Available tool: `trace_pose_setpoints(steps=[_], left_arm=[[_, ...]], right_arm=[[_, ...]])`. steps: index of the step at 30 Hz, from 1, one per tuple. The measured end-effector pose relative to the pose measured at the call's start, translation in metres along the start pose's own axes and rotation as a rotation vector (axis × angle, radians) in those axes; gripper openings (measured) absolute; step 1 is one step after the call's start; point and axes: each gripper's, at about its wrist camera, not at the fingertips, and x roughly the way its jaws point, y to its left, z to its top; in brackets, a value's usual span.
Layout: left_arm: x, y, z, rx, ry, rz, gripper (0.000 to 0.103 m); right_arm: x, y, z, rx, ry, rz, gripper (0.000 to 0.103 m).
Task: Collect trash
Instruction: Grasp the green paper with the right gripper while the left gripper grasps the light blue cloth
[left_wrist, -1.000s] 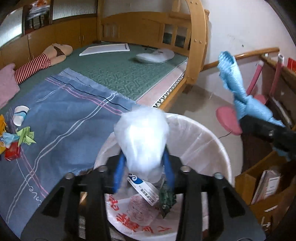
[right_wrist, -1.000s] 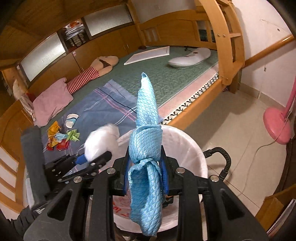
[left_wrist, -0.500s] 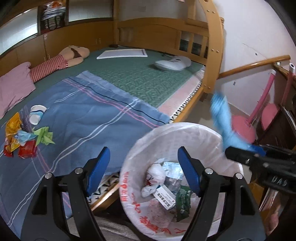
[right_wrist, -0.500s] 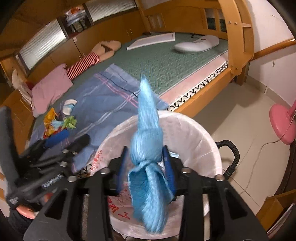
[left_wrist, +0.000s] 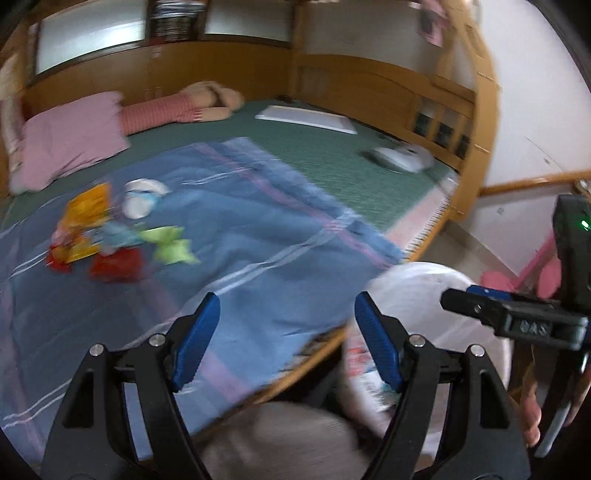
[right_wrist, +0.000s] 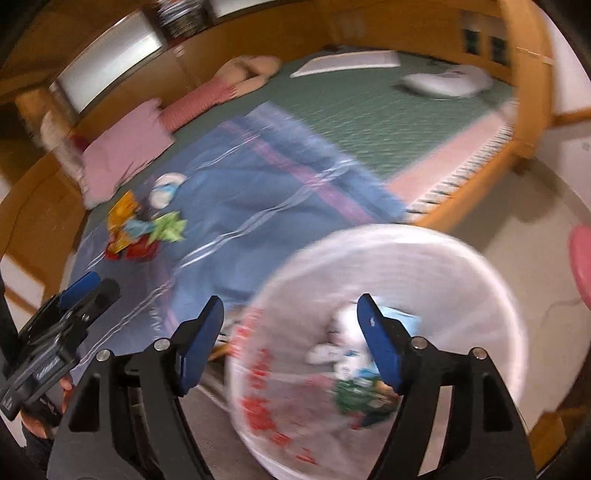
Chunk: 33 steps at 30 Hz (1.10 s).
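Meanwhile, crumpled wrappers (left_wrist: 110, 236) are seen at left centre on the blue blanket (left_wrist: 258, 236), well apart from the spread, empty left gripper (left_wrist: 286, 343); the right gripper (right_wrist: 290, 339) is opening, empty, above the lined bin (right_wrist: 424, 258) at lower right.

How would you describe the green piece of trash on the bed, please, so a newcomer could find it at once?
Start at the blue striped blanket spread over the wooden bed. A small heap of litter lies on it below the pink pillow. The crumpled green paper sits at the heap's edge nearest the white-lined trash bin, the only lime-green piece beside red and orange wrappers.
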Motion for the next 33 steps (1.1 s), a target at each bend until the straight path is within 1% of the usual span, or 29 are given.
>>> trace_pose_setpoints(steps=[2,3,6,8,11,12,14,17,20,21,22,23,24,26,27,28,29,32,33], left_arm=[[-0.005,0.027,-0.003,-0.04,-0.001,0.039,0.076],[-0.01,0.051,-0.006,-0.072,-0.002,0.075,0.076],[-0.019,0.102,-0.013,-0.147,-0.002,0.159,0.076],[-0.025,0.135,-0.019,-0.2,0.001,0.209,0.076],[-0.033,0.172,-0.029,-0.261,0.007,0.266,0.076],[-0.035,0.188,-0.033,-0.287,0.011,0.291,0.076],[-0.038,0.206,-0.039,-0.317,0.018,0.317,0.076],[-0.038,0.231,-0.05,-0.363,0.035,0.345,0.076],[-0.036,0.247,-0.056,-0.381,0.048,0.367,0.076],[-0.035,0.251,-0.057,-0.383,0.051,0.372,0.076],[-0.034,0.252,-0.056,-0.383,0.053,0.375,0.076],[-0.033,0.254,-0.056,-0.382,0.054,0.376,0.076],[-0.032,0.256,-0.055,-0.38,0.055,0.378,0.076],[-0.025,0.259,-0.049,-0.368,0.051,0.368,0.075],[-0.019,0.26,-0.044,-0.357,0.051,0.352,0.072],[-0.013,0.258,-0.04,-0.344,0.053,0.343,0.069],[-0.006,0.257,-0.035,-0.33,0.056,0.335,0.068],[0.027,0.247,-0.015,-0.264,0.07,0.288,0.068],[0.038,0.243,-0.008,-0.244,0.074,0.255,0.068]], right_arm=[[0.026,0.026,0.01,-0.035,0.041,0.048,0.074],[0.041,0.041,0.017,-0.052,0.061,0.075,0.074],[0.085,0.085,0.038,-0.088,0.117,0.154,0.074],[0.113,0.114,0.055,-0.107,0.143,0.181,0.074],[0.158,0.155,0.084,-0.155,0.171,0.186,0.074],[0.168,0.162,0.089,-0.163,0.181,0.184,0.074],[0.195,0.18,0.103,-0.182,0.211,0.177,0.074],[0.236,0.201,0.113,-0.23,0.258,0.12,0.074],[0.275,0.213,0.113,-0.268,0.321,0.059,0.074],[0.287,0.216,0.111,-0.277,0.343,0.035,0.069],[0.297,0.218,0.109,-0.278,0.364,-0.002,0.057],[0.303,0.218,0.108,-0.274,0.381,-0.018,0.018],[0.309,0.216,0.106,-0.263,0.412,-0.018,0.018],[0.303,0.213,0.106,-0.255,0.383,-0.01,0.018],[0.298,0.211,0.105,-0.261,0.368,-0.013,0.018],[0.289,0.208,0.104,-0.258,0.353,-0.01,0.018],[0.283,0.205,0.104,-0.254,0.344,-0.004,0.018],[0.25,0.186,0.1,-0.24,0.308,0.028,0.018],[0.243,0.182,0.099,-0.239,0.301,0.034,0.018]])
